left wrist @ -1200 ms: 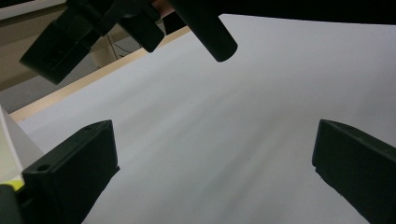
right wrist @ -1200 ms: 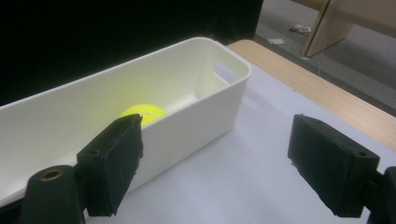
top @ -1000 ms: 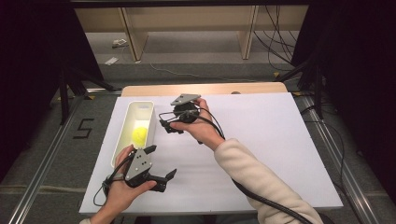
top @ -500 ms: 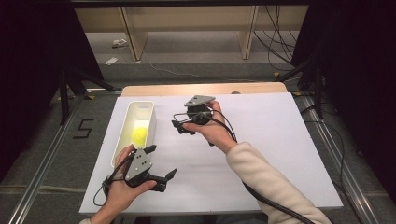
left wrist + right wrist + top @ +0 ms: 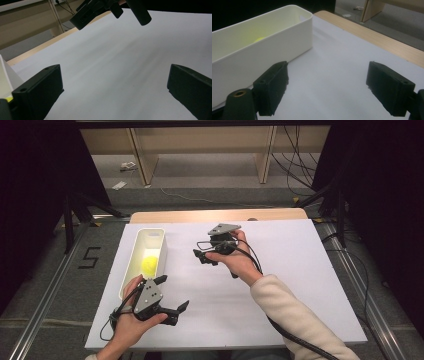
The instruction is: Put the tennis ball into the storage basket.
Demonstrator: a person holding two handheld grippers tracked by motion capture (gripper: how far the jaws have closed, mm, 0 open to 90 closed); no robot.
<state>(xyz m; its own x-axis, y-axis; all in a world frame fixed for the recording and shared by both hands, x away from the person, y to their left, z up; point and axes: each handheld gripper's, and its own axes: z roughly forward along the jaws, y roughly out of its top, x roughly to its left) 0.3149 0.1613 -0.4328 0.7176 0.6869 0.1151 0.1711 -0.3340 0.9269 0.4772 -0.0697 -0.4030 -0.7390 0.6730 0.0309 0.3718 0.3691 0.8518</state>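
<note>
1. We hold both units empty: left hand-held gripper [image 5: 172, 295] and right hand-held gripper [image 5: 204, 258], jaws wide.
2. The yellow ball [image 5: 149, 265] lies inside the white bin [image 5: 131, 260] on the counter [image 5: 300, 285].
3. We judge placement complete; next, withdraw clear of the bin.

Wooden shelf legs [image 5: 265, 150], loose cables [image 5: 295, 150], floor marking "5" [image 5: 90, 257].

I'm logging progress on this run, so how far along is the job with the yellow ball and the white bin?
Done: the yellow ball already lies inside the white bin. In hand: nothing; the right hand-held gripper and the left hand-held gripper are both open and empty above the white table. Left: seemingly little, since nothing else lies loose on the table.
</note>
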